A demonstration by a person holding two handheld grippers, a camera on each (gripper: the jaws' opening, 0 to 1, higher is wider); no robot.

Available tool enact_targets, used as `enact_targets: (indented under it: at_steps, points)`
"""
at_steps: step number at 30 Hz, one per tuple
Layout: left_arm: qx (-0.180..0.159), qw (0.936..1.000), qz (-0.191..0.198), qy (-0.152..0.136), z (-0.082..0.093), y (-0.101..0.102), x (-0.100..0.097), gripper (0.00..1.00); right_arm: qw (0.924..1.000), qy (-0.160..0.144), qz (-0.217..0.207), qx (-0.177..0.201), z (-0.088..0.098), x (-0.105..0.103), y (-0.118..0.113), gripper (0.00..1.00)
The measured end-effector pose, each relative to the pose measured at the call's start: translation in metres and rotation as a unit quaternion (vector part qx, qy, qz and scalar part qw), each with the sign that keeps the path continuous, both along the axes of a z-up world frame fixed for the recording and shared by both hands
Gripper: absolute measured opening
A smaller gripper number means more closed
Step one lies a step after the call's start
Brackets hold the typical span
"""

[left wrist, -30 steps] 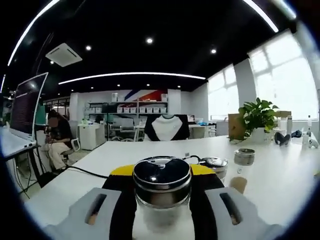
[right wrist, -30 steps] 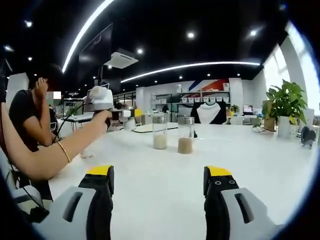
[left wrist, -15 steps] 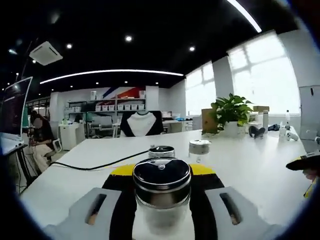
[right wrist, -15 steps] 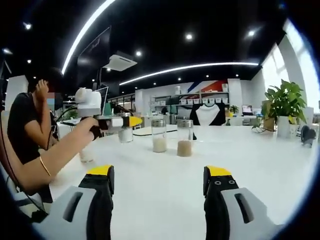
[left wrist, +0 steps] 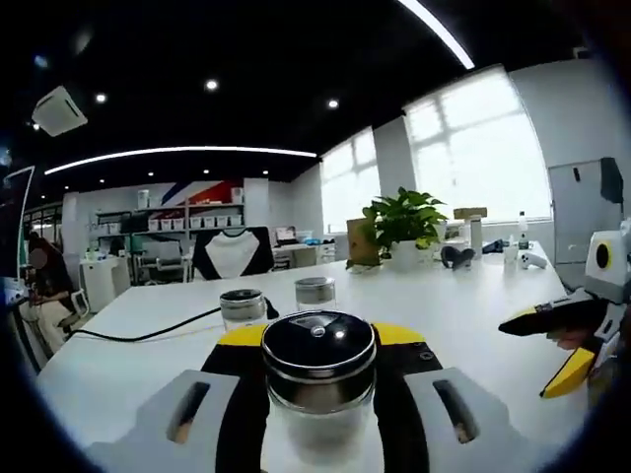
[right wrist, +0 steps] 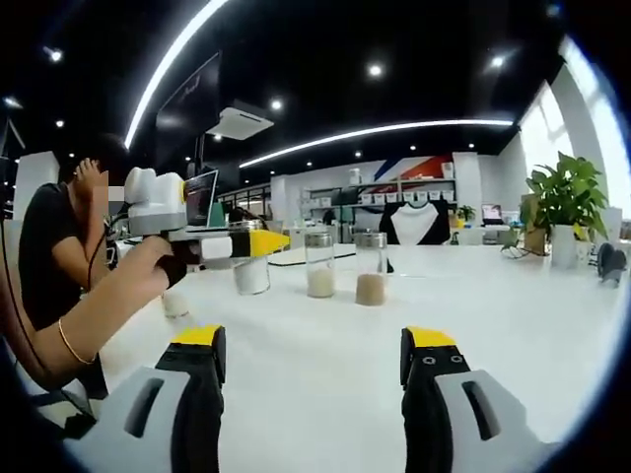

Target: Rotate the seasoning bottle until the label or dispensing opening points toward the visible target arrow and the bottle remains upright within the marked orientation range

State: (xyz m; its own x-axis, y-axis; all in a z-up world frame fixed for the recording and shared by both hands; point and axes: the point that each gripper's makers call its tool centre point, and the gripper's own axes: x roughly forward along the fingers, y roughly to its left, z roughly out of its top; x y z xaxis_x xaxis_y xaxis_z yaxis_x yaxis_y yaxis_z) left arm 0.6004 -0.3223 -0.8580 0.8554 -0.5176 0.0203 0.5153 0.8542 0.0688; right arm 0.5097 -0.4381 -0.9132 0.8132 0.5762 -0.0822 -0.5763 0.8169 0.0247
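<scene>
A glass seasoning bottle (left wrist: pixel 315 379) with a shiny black lid stands upright between the yellow-tipped jaws of my left gripper (left wrist: pixel 317 337), which is shut on it. In the right gripper view this same gripper (right wrist: pixel 258 242) comes in from the left, held by a person's hand, with the bottle (right wrist: pixel 251 276) hanging just above the white table (right wrist: pixel 325 394). My right gripper (right wrist: pixel 311 360) is low over the table, open with nothing between its jaws. It also enters the left gripper view as the right gripper (left wrist: pixel 552 345), jaws apart.
Two more glass shakers (right wrist: pixel 318 264) (right wrist: pixel 371 268) with pale and brown powder stand mid-table, also seen as shakers (left wrist: pixel 244 307) (left wrist: pixel 315 293). A black cable (left wrist: pixel 138 335) runs across the table. A potted plant (left wrist: pixel 399 222) is at the far edge. A seated person (right wrist: pixel 49 256) is at the left.
The left gripper, still holding the bottle, has moved right toward the two shakers and its view has swung right, bringing the right gripper into it. The right gripper has stayed put.
</scene>
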Motion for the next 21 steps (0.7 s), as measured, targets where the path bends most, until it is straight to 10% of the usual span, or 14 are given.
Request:
enact_targets:
  at_steps: [21]
  points:
    - [0.012, 0.9882, -0.153, 0.001, -0.019, -0.048, -0.047, 0.4, 0.9997, 0.005, 0.022, 0.0, -0.015, -0.011, 0.015, 0.68]
